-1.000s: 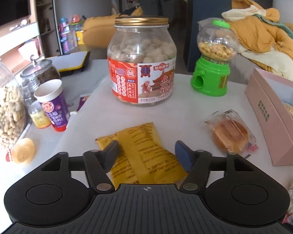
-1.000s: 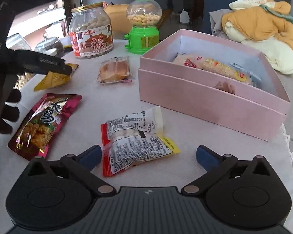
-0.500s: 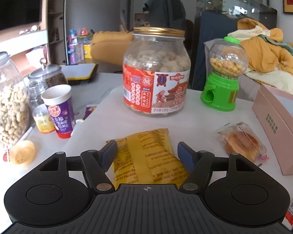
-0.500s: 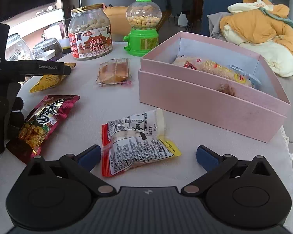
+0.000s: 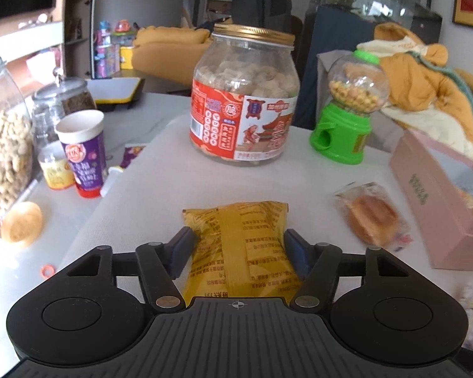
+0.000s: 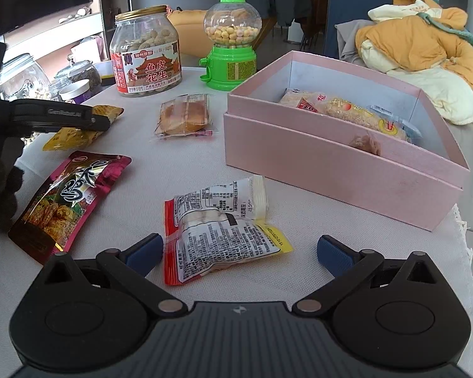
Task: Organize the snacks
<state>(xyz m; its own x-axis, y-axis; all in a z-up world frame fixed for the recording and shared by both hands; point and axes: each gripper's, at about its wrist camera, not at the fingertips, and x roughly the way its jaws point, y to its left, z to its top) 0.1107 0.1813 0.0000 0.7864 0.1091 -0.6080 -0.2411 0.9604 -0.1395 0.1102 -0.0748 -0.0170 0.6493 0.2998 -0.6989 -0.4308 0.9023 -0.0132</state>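
Observation:
A yellow snack packet lies on the white tablecloth between the fingers of my left gripper; the jaws stand open, close to its sides. The packet also shows in the right wrist view under the left gripper. My right gripper is open, with a white and red printed packet lying between its fingers, untouched. A pink open box holding several snacks stands to the right. A dark red packet lies at the left. A clear-wrapped cake lies near the box.
A big peanut jar and a green candy dispenser stand at the back. A purple cup and glass jars stand at the left. A yellow blanket heap lies behind the box.
My left gripper has moved forward over the yellow packet, so the packet now lies squarely between the fingers. My right gripper has not moved.

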